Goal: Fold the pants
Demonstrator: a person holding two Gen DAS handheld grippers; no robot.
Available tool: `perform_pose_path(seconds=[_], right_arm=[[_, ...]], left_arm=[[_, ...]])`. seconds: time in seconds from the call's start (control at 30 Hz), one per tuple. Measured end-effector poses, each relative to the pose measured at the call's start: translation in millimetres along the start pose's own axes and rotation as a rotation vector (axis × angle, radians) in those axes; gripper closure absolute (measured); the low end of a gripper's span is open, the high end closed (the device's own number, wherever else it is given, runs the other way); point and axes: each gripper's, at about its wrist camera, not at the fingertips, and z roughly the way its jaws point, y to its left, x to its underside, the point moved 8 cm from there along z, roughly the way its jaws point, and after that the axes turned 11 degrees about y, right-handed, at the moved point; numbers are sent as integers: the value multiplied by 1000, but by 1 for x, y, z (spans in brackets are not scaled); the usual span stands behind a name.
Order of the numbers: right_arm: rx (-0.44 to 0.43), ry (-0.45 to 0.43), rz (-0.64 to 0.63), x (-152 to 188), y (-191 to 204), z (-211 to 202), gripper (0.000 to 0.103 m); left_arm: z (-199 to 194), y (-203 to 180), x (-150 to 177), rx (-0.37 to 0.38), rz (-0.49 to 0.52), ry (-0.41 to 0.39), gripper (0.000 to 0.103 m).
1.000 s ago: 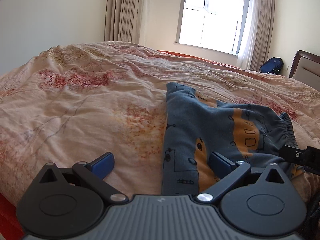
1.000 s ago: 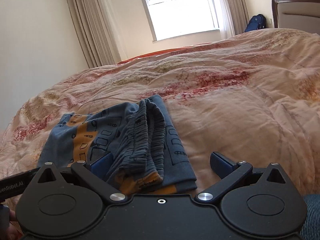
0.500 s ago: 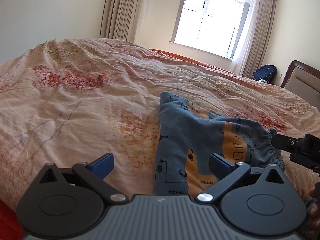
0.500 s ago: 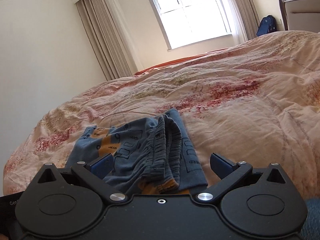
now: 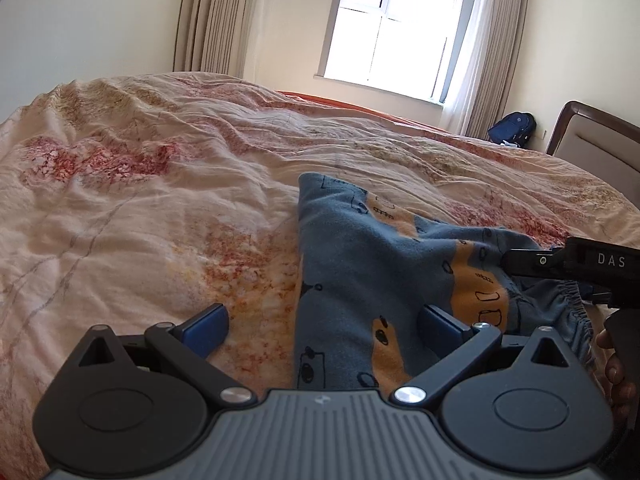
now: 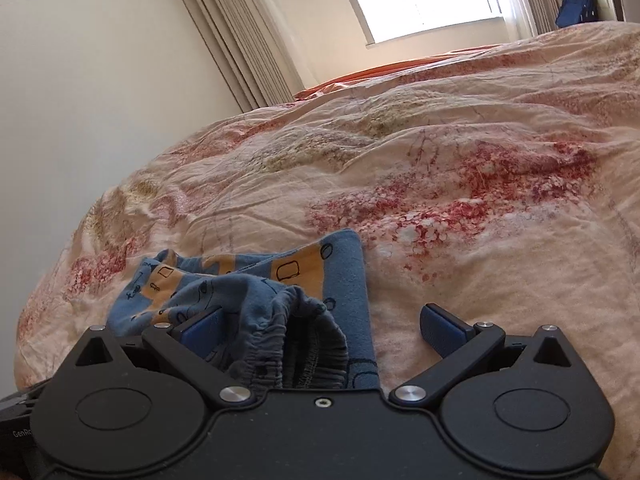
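Left wrist: both tools wide apart over pants on floral duvet; curtained window behind.

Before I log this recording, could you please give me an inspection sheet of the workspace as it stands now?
Surface: bed with a wrinkled floral quilt.
Job's things: blue and orange pants, bunched, elastic waistband gaping open towards the right camera.
Clutter: nothing seen on the quilt.
Grippers: left tongs open, one finger over the pants; right tongs open, straddling the waistband.
Cables: nothing seen.
Surroundings: window, curtains, blue backpack on the floor, headboard.
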Motion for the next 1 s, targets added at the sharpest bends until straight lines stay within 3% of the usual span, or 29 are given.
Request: perform_pose_path(seconds=[0.67,0.83,1.0], right_arm=[[-21,-16,14,0,-3,-1,0],[-36,-27,29,0,-5,-4,0],[-57,-39,52,-1,-8,-6,0]], left_arm=[[-3,11,-14,59,-25,49,1],[-5,8,-13,92,-39,76,5],[-4,2,-13,79,-31,90,6]])
